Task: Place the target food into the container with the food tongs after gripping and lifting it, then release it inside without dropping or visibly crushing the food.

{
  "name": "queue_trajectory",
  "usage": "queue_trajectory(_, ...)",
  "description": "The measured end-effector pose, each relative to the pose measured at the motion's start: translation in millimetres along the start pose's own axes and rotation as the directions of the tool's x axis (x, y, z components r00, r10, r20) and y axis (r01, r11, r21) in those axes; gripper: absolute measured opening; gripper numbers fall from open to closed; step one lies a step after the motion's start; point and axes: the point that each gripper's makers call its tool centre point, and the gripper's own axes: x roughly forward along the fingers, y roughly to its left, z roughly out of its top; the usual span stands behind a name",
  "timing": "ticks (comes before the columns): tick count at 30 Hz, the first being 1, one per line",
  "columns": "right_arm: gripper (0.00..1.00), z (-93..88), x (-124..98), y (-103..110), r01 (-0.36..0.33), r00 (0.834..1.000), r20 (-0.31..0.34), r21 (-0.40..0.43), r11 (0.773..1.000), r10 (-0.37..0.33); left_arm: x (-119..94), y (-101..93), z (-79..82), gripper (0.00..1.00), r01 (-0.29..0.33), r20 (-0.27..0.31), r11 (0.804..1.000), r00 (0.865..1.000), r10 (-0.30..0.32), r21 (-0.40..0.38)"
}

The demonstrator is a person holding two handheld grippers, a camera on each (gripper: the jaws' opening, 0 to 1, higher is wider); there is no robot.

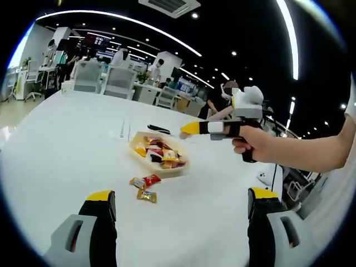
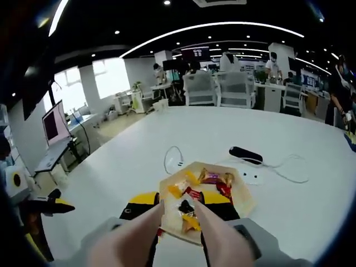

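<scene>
Spreading under everything is the white bench [image 1: 67,144], carrying the tan container [image 1: 179,167] of wrapped snacks. The right gripper [image 2: 179,219] hangs over that container, its beige tongs [image 2: 219,239] pinching a yellow candy [image 2: 191,221] just above the pile inside. The left gripper [image 1: 181,208] stands released, nearer two loose candies [image 1: 144,188] lying beside the container, toward its jaws.
</scene>
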Motion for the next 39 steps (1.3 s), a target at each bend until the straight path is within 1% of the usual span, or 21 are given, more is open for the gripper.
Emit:
queue_trajectory(2,0.28,-2.6,1,1,-0.002,1.0,-0.002,0.005,1.0,0.002,1,-1.9,-5.2,0.99,0.006,-0.008,1.0,1.0,-0.006,-0.001)
queue_trajectory(3,0.28,-4.0,1,2,-0.004,1.0,-0.004,0.005,1.0,0.004,2,-4.1,-11.2,0.99,0.01,-0.032,1.0,0.999,-0.01,0.005)
queue_trajectory(5,0.28,-9.2,2,4,-0.014,1.0,-0.012,0.002,1.0,0.014,3,-6.5,-13.5,0.99,0.012,-0.04,1.0,0.999,-0.012,0.01)
queue_trajectory(9,0.28,-17.1,3,12,-0.029,0.999,-0.033,0.001,1.0,0.029,5,-8.5,-11.7,0.99,0.019,-0.029,1.0,0.999,-0.019,0.004)
queue_trajectory(13,0.28,-27.2,3,28,-0.065,0.996,-0.062,-0.029,0.997,0.063,8,-7.9,-13.9,0.99,0.021,-0.029,1.0,0.999,-0.021,-0.005)
queue_trajectory(19,0.28,-39.3,11,32,-0.086,0.993,-0.089,-0.029,0.996,0.083,9,-6.8,-14.9,0.99,0.023,-0.032,1.0,0.999,-0.024,-0.012)
queue_trajectory(24,0.28,-42.1,12,36,-0.098,0.99,-0.103,-0.038,0.994,0.094,8,-4.6,-11.8,0.99,0.025,-0.03,1.0,0.999,-0.025,-0.01)
queue_trajectory(29,0.28,-46.2,12,42,-0.108,0.988,-0.111,-0.038,0.993,0.103,7,-2.6,-13.3,0.99,0.026,-0.037,1.0,0.999,-0.026,-0.005)
queue_trajectory(37,0.28,-57.8,14,52,-0.127,0.983,-0.138,-0.039,0.991,0.121,7,-4.0,-11.3,0.99,0.034,-0.036,0.999,0.999,-0.034,-0.001)
queue_trajectory(39,0.28,-60.9,15,56,-0.135,0.981,-0.145,-0.037,0.99,0.129,7,-3.6,-12.5,0.99,0.035,-0.044,0.999,0.998,-0.034,0.001)
